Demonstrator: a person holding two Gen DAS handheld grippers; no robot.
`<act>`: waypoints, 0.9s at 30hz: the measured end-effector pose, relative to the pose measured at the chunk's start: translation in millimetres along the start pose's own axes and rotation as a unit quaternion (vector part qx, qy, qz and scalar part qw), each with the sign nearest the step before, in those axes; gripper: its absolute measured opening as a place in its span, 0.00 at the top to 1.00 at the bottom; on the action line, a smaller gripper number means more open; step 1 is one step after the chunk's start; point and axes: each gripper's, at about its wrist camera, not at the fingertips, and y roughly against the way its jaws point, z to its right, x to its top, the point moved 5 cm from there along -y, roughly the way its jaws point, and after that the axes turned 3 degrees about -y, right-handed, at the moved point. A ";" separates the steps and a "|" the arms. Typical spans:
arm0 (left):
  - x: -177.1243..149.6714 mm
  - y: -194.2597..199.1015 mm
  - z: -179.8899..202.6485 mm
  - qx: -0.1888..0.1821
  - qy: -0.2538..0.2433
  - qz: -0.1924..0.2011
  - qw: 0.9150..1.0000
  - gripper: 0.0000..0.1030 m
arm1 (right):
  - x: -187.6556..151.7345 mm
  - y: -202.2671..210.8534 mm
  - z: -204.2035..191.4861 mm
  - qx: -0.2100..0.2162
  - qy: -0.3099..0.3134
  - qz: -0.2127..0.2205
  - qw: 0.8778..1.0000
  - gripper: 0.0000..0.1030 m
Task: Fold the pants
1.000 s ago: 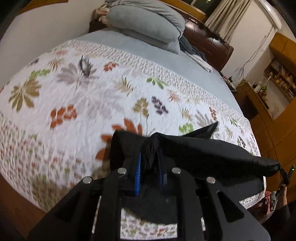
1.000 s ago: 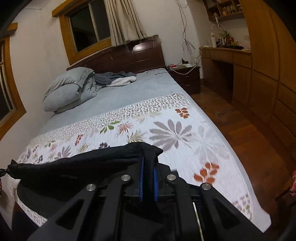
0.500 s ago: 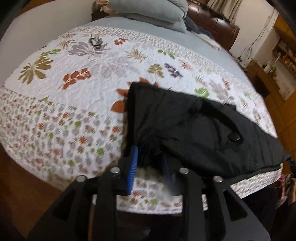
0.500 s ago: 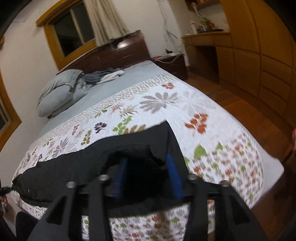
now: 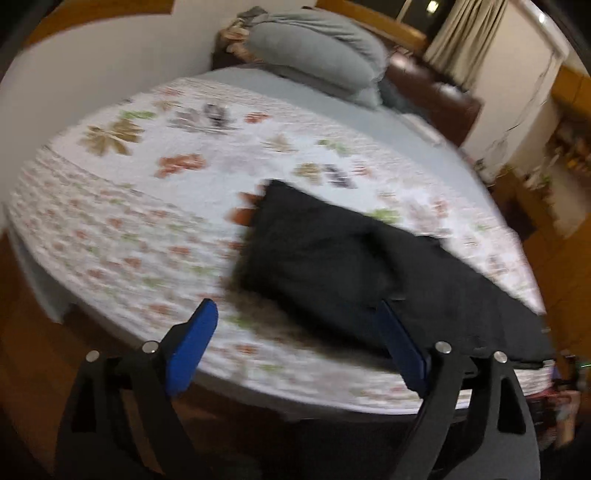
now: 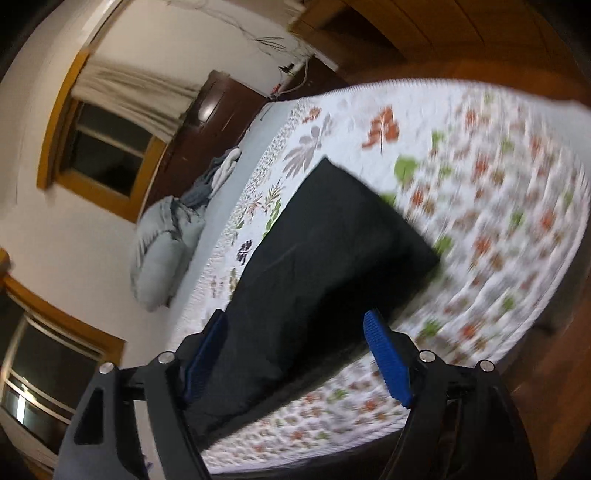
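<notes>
Black pants (image 5: 332, 258) lie flat in a long strip near the foot edge of the bed, on a white leaf-print quilt (image 5: 147, 221). In the right wrist view the pants (image 6: 314, 258) show with one squared end toward the bed's middle. My left gripper (image 5: 299, 325) is open and empty, drawn back above the bed's edge, its blue pads (image 5: 192, 343) wide apart. My right gripper (image 6: 295, 332) is open and empty too, rolled sideways just over the pants' near part. Both views are motion-blurred.
Grey pillows (image 5: 314, 55) and a dark wooden headboard (image 5: 436, 103) are at the bed's far end. A window (image 6: 107, 155) with a curtain is behind the bed. Wooden floor (image 5: 29, 314) surrounds the bed; wooden cabinets (image 6: 406, 29) stand at one side.
Both grippers have let go of the pants and opened wide. The pants now lie flat on the quilt. Both grippers have pulled back, and the right one has rolled sideways.
</notes>
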 end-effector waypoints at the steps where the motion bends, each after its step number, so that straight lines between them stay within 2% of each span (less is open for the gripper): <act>1: -2.9 -3.8 9.2 -0.023 0.009 -0.005 1.000 0.12 | -3.2 -5.8 -0.6 0.005 -0.004 -0.003 1.000 0.25; 4: -11.9 -23.8 31.8 -0.086 0.049 -0.027 0.995 0.12 | -10.7 -21.2 -3.7 0.009 -0.004 -0.010 1.000 0.25; 6: -17.9 -38.9 38.2 -0.102 0.072 -0.040 0.991 0.12 | -12.3 -29.8 -2.8 0.010 -0.012 -0.011 1.000 0.25; 12: -26.9 -79.8 29.1 -0.101 0.140 -0.054 0.984 0.12 | -9.8 -44.7 -0.3 0.006 -0.023 -0.014 1.000 0.25; 15: -25.2 -90.6 20.2 -0.073 0.158 -0.047 0.984 0.13 | -7.2 -47.9 2.3 0.002 -0.029 -0.012 0.999 0.25; 16: -24.1 -92.0 18.2 -0.071 0.163 -0.046 0.983 0.22 | -5.8 -47.6 3.6 0.003 -0.033 -0.010 0.999 0.25; 17: -23.5 -94.1 15.8 -0.062 0.168 -0.042 0.983 0.49 | -3.5 -47.5 4.7 0.003 -0.037 -0.008 0.999 0.25; 18: -22.3 -97.6 13.7 -0.050 0.164 -0.047 0.984 0.62 | -1.5 -47.0 7.2 0.005 -0.042 -0.005 0.999 0.25; 19: -22.6 -102.5 12.4 -0.025 0.154 -0.055 0.986 0.82 | 0.1 -47.0 9.5 0.006 -0.048 -0.002 0.999 0.25; 20: -21.2 -106.4 10.8 -0.017 0.152 -0.059 0.986 0.86 | 1.5 -47.2 11.3 0.007 -0.053 0.000 0.999 0.25; 22: -20.1 -110.4 7.5 -0.012 0.157 -0.063 0.986 0.89 | 4.6 -49.5 13.7 0.006 -0.059 0.005 0.998 0.26; 24: -14.6 -110.9 5.0 -0.002 0.156 -0.061 0.986 0.91 | 6.5 -53.0 12.9 0.005 -0.057 0.005 0.998 0.37; 25: -10.1 -109.5 0.8 0.003 0.158 -0.056 0.986 0.93 | 7.8 -56.3 11.2 -0.001 -0.052 0.001 0.999 0.50; 26: -5.8 -110.7 -0.4 0.007 0.160 -0.054 0.986 0.94 | 8.6 -58.4 9.6 -0.006 -0.047 -0.002 0.999 0.53; 27: -3.2 -111.6 -2.9 0.009 0.164 -0.054 0.985 0.96 | 10.8 -59.6 6.4 -0.008 -0.042 -0.003 0.999 0.61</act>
